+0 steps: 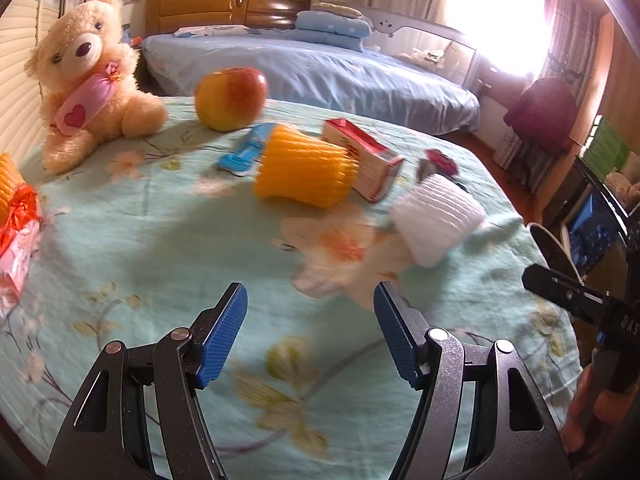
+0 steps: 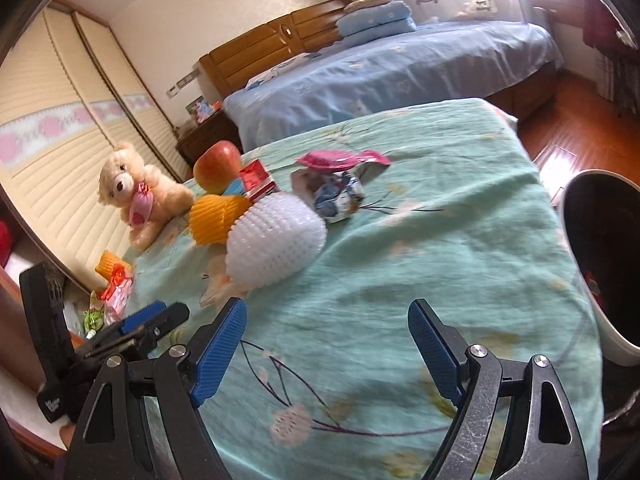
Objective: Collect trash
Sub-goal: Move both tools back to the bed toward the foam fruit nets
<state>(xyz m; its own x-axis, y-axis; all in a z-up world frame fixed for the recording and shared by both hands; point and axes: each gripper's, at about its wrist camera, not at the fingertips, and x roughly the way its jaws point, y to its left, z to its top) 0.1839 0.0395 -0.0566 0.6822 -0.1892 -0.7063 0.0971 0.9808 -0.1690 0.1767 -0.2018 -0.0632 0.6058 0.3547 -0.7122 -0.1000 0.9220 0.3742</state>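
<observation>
Landmark: the apple (image 1: pixel 231 98), yellow going red, standing on the green flowered cloth (image 1: pixel 160 240) that covers the table.

Left wrist view, left to right:
- Orange foam sleeve and a red-and-pink crinkled wrapper (image 1: pixel 18 236) at the cloth's left edge, well left of the apple and nearer the camera.
- Teddy bear (image 1: pixel 86 80), cream, pink heart pouch at its neck, sitting upright just left of the apple.
- Blue flat wrapper (image 1: pixel 244 152) lying just in front of the apple.
- Orange foam fruit net (image 1: pixel 304 168), ribbed, tipped on its side, in front and right of the apple, overlapping the blue wrapper's end.
- Red-and-white small carton (image 1: pixel 364 160) on its side, touching the net's right side.
- White foam fruit net (image 1: pixel 436 220), ribbed, on its side, further right and nearer.
- Small pink-and-silver scrap (image 1: pixel 438 162) behind the white net; blurred, likely a foil wrapper.

Left gripper (image 1: pixel 310 336): jaws spread, nothing between them, hanging over bare cloth short of the litter.

Right wrist view: right gripper (image 2: pixel 326 348) spread wide, empty, above bare cloth. Dark bin with white rim (image 2: pixel 580 280) off the table's right edge, far right of the apple.
</observation>
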